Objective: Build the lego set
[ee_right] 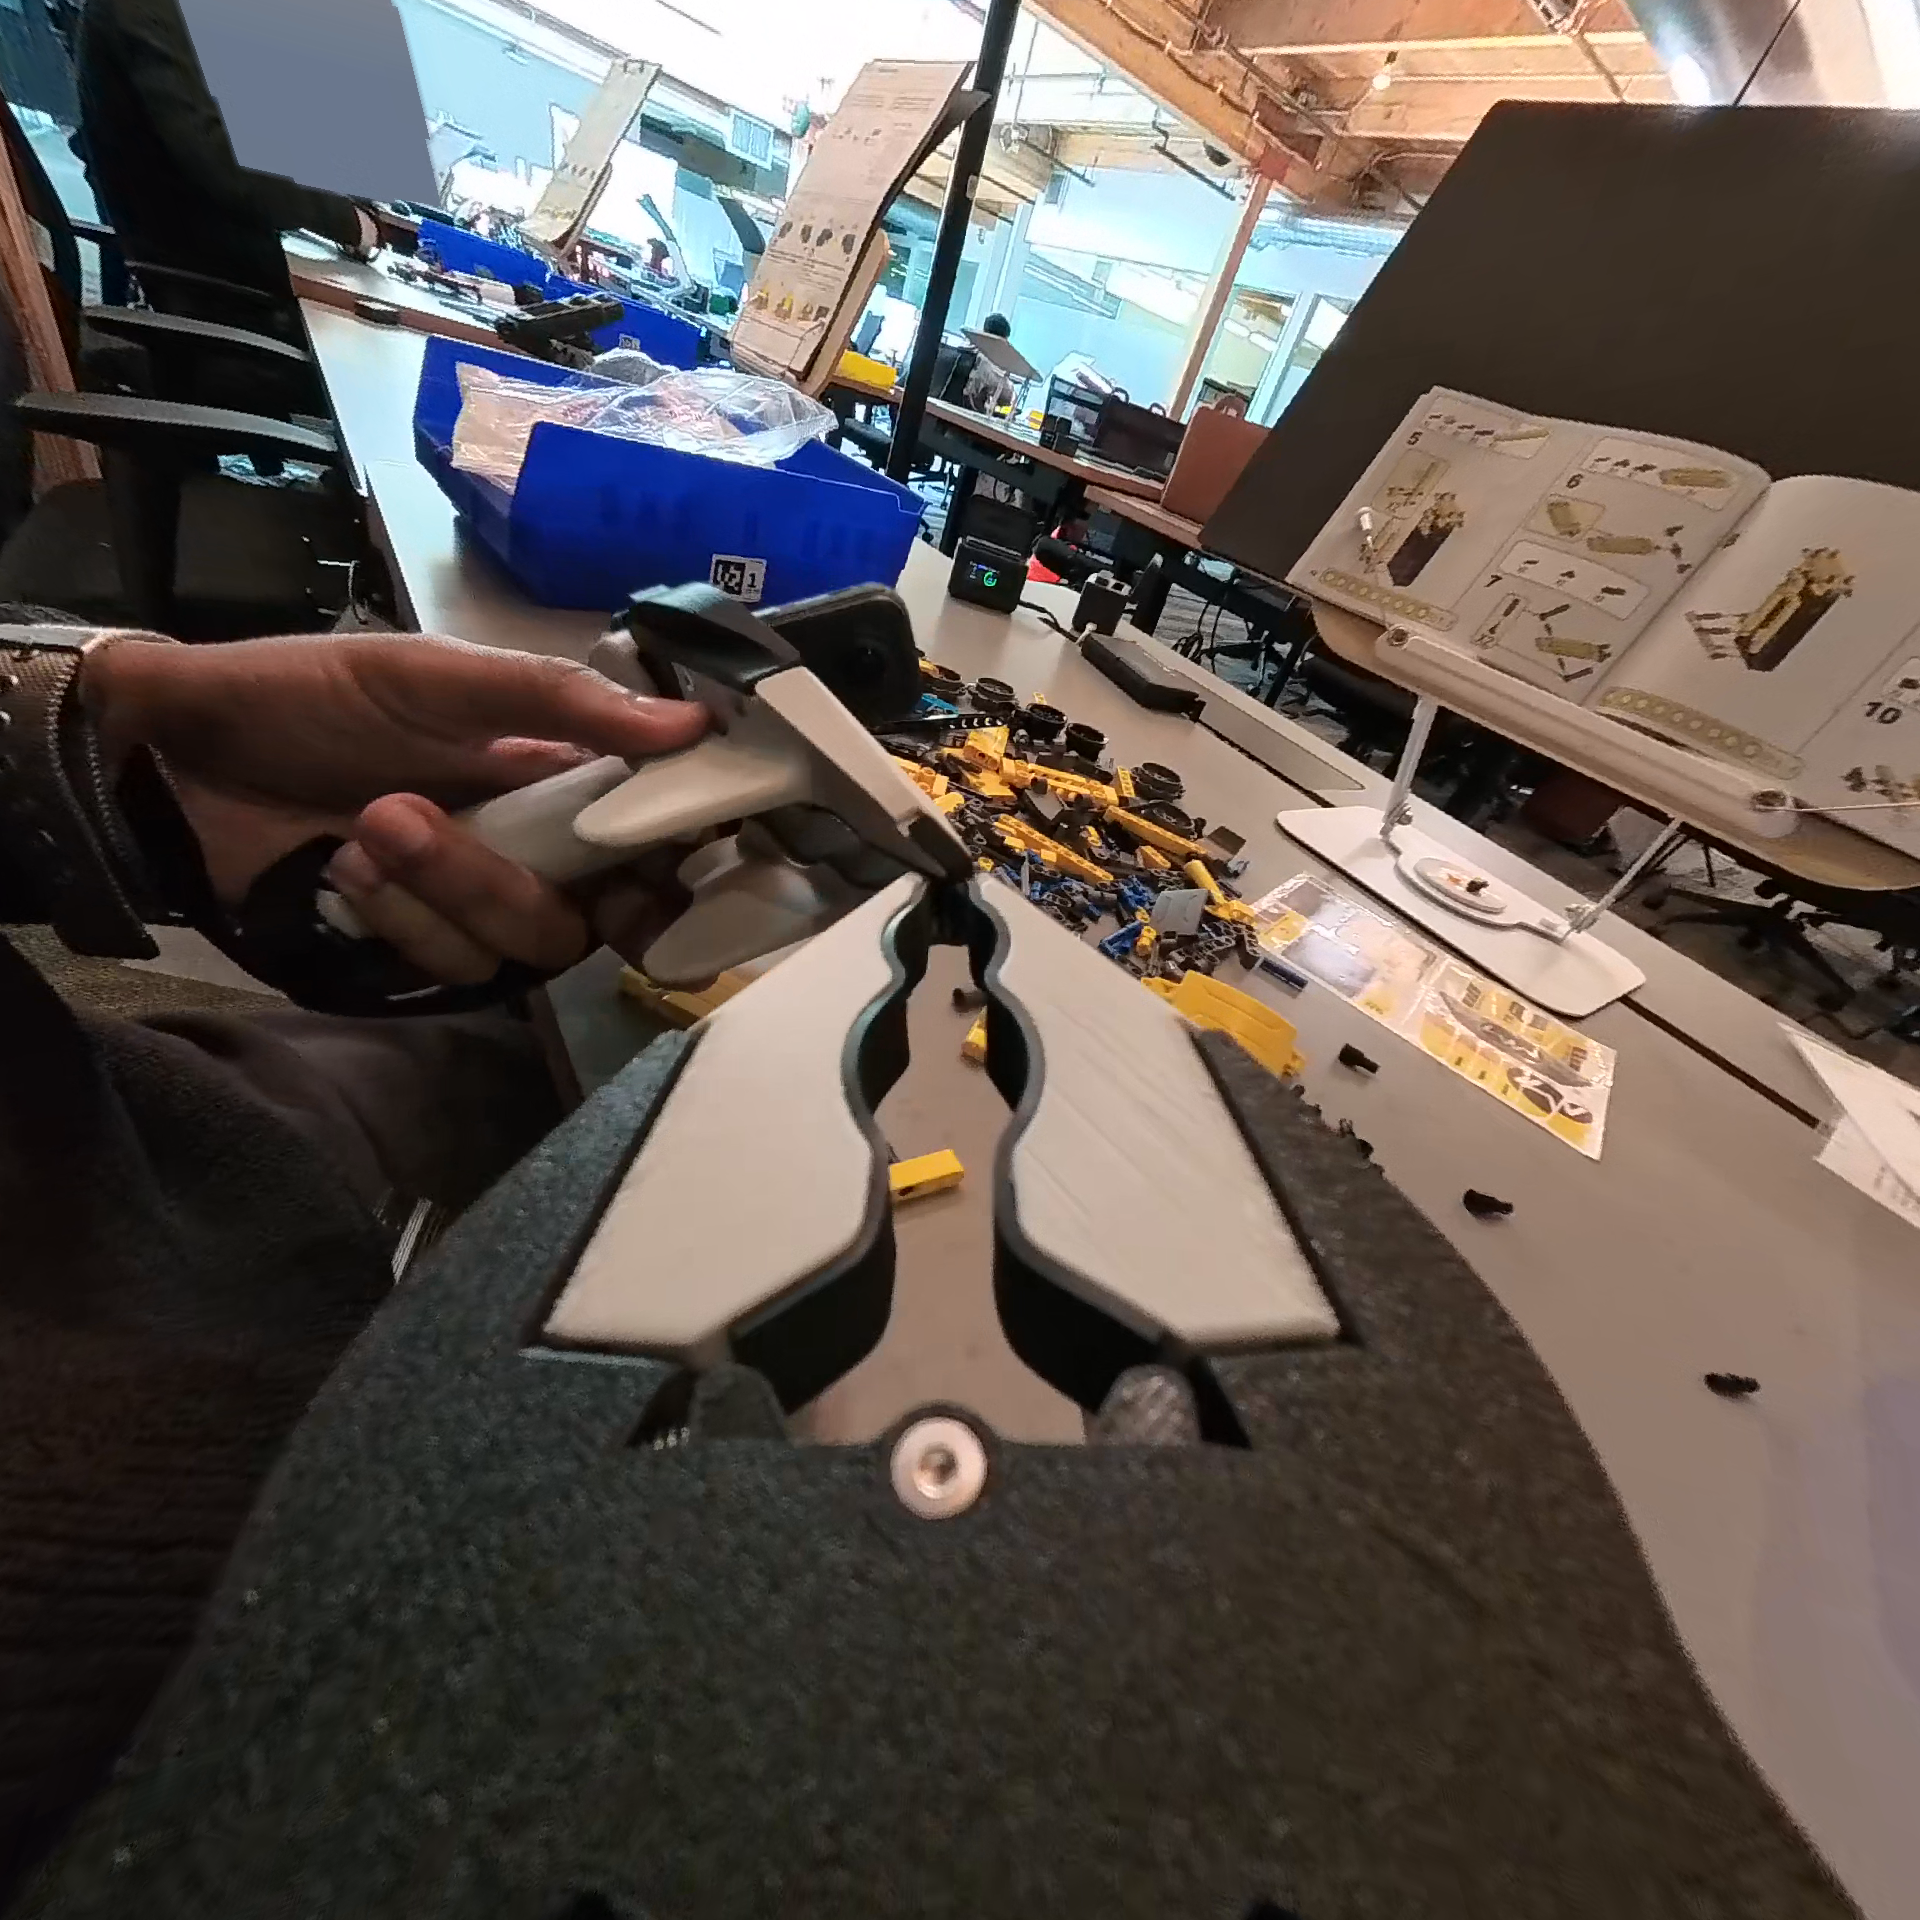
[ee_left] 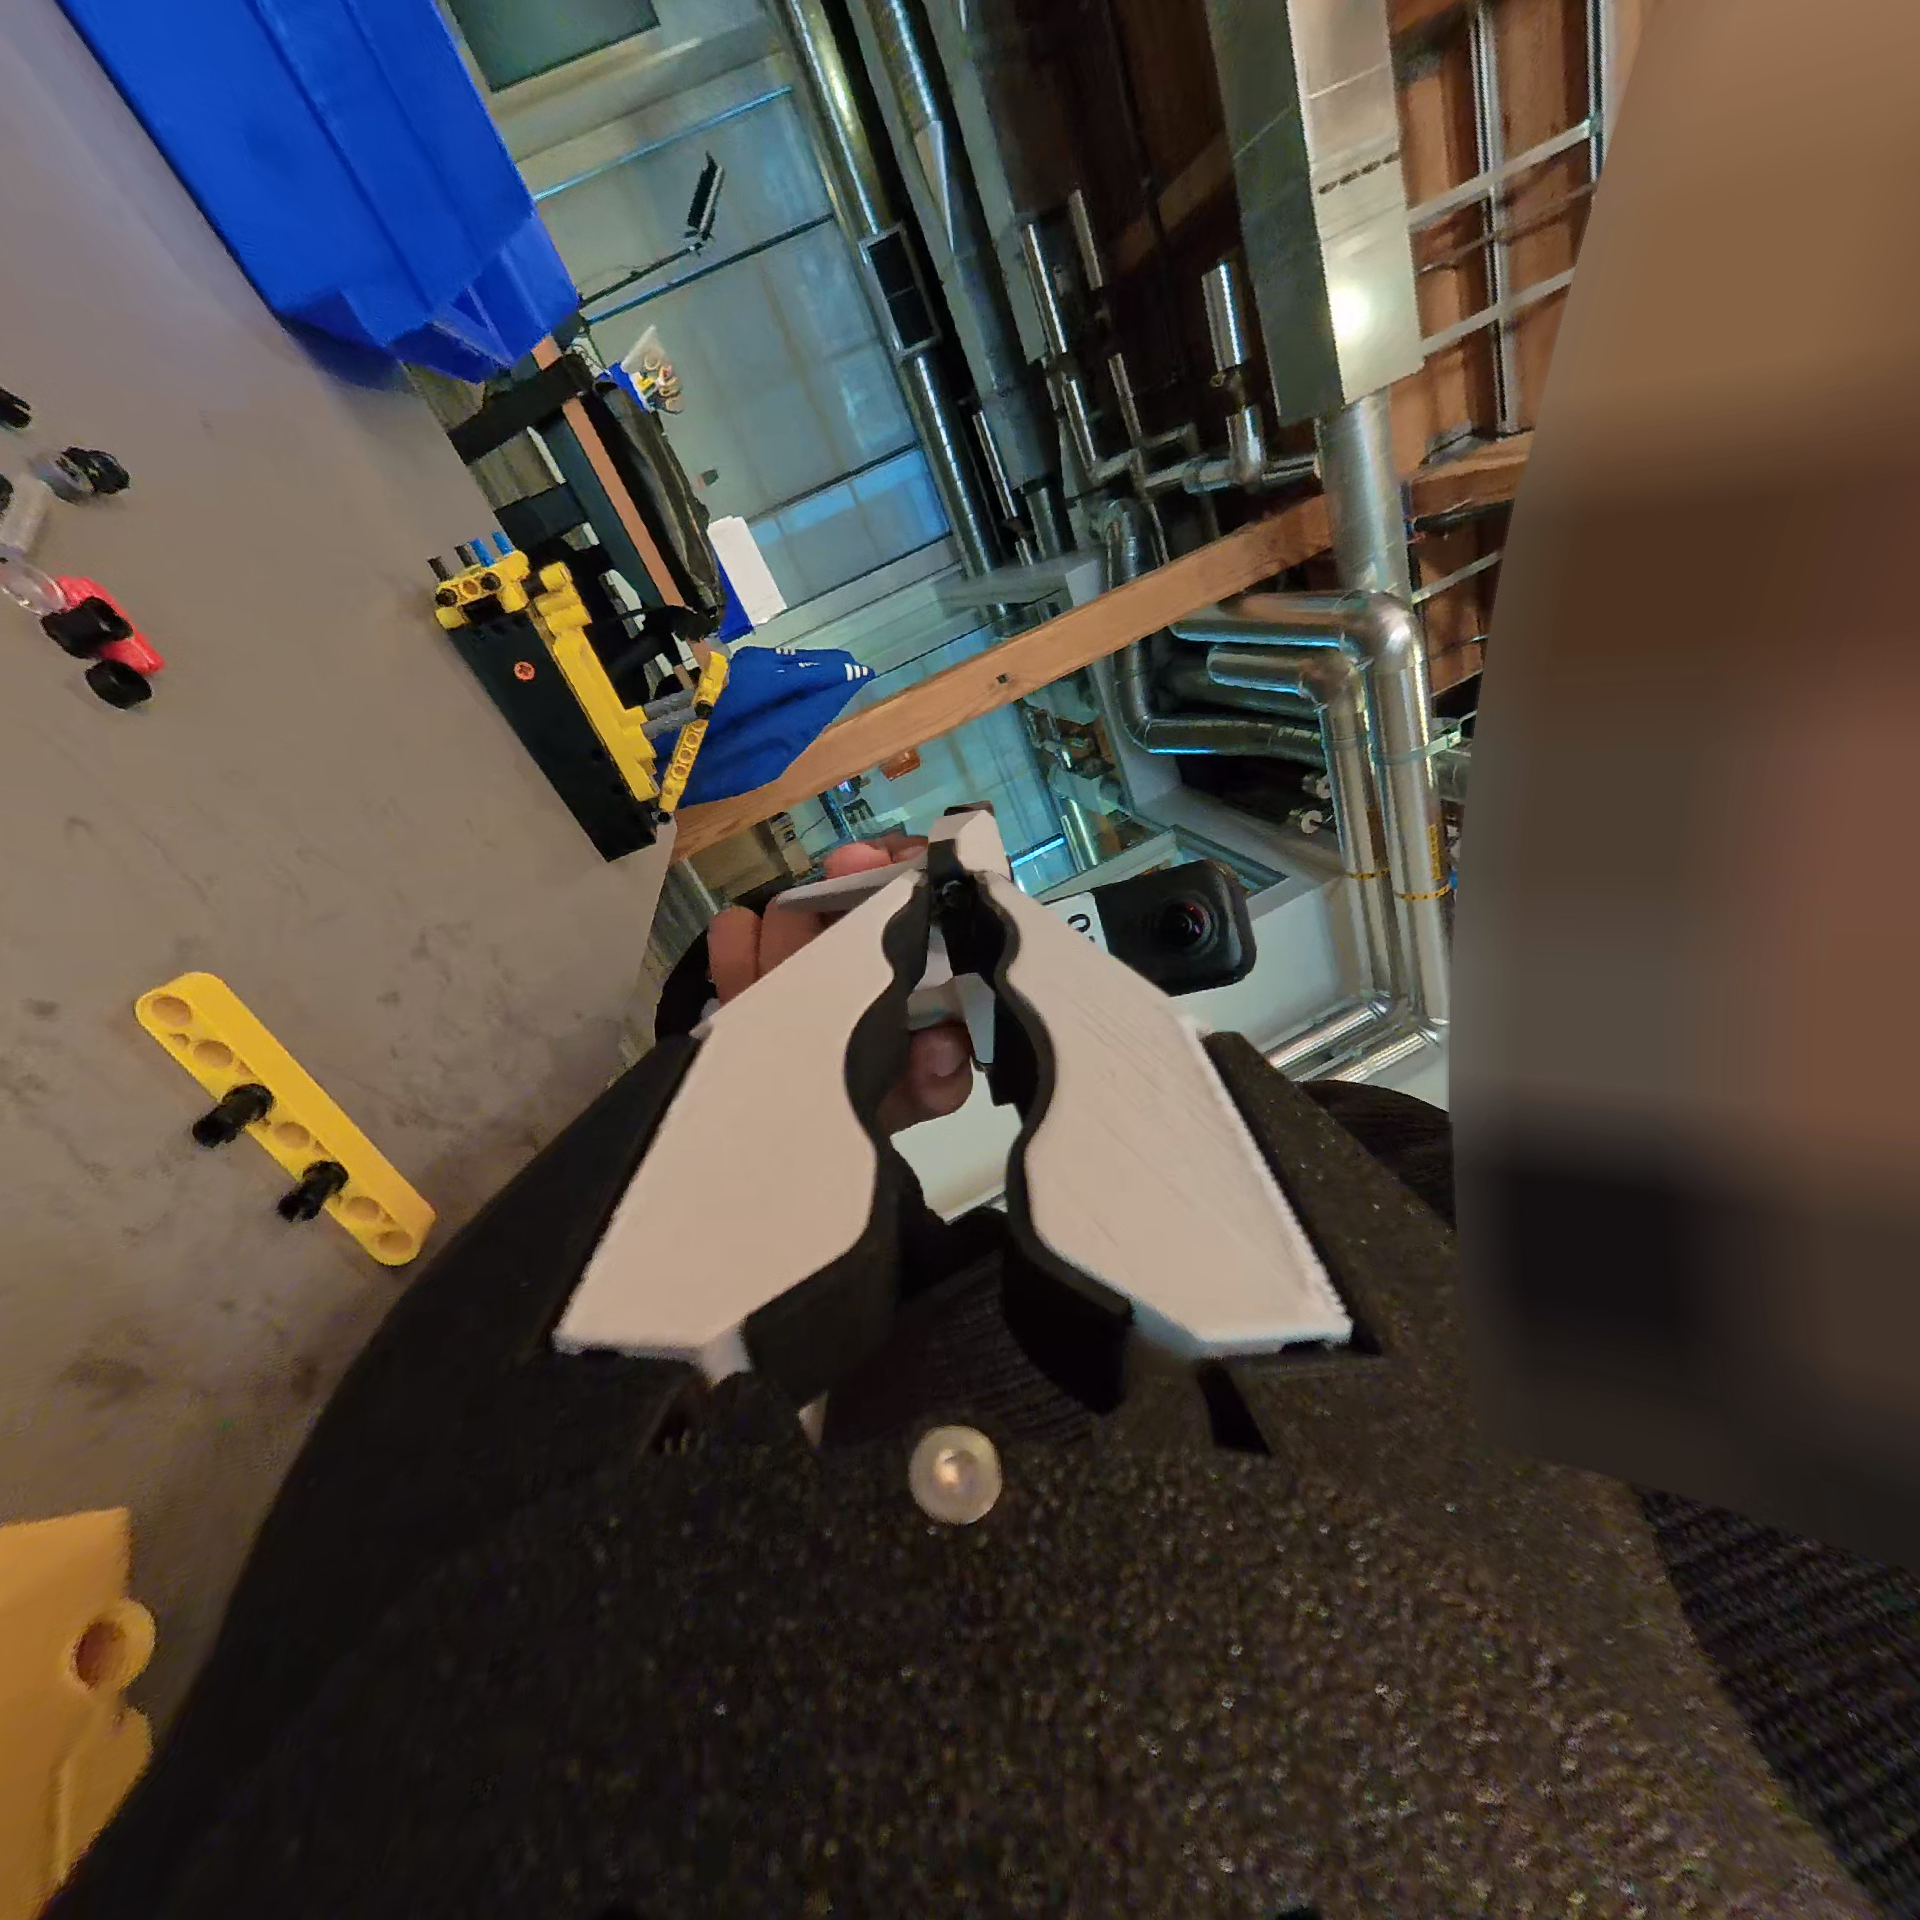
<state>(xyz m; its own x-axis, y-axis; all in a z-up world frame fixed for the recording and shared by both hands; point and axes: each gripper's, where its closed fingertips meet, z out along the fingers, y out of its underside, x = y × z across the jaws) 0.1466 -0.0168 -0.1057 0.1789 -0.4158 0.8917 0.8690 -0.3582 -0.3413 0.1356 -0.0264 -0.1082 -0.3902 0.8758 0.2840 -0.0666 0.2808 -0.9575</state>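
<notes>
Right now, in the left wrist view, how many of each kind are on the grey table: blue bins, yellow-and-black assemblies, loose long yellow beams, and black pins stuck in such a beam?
Blue bin: 1
Yellow-and-black assembly: 1
Loose long yellow beam: 1
Black pins in the beam: 2
Total: 5

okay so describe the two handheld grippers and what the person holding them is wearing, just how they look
Both are alike: each claw, left and right, has two flat white fingers with wavy black inner pads, set in a speckled black base with a silver screw. In the right wrist view, the left gripper has a pale grey pistol handle and a black camera. The person wears a dark knit sleeve.
</notes>
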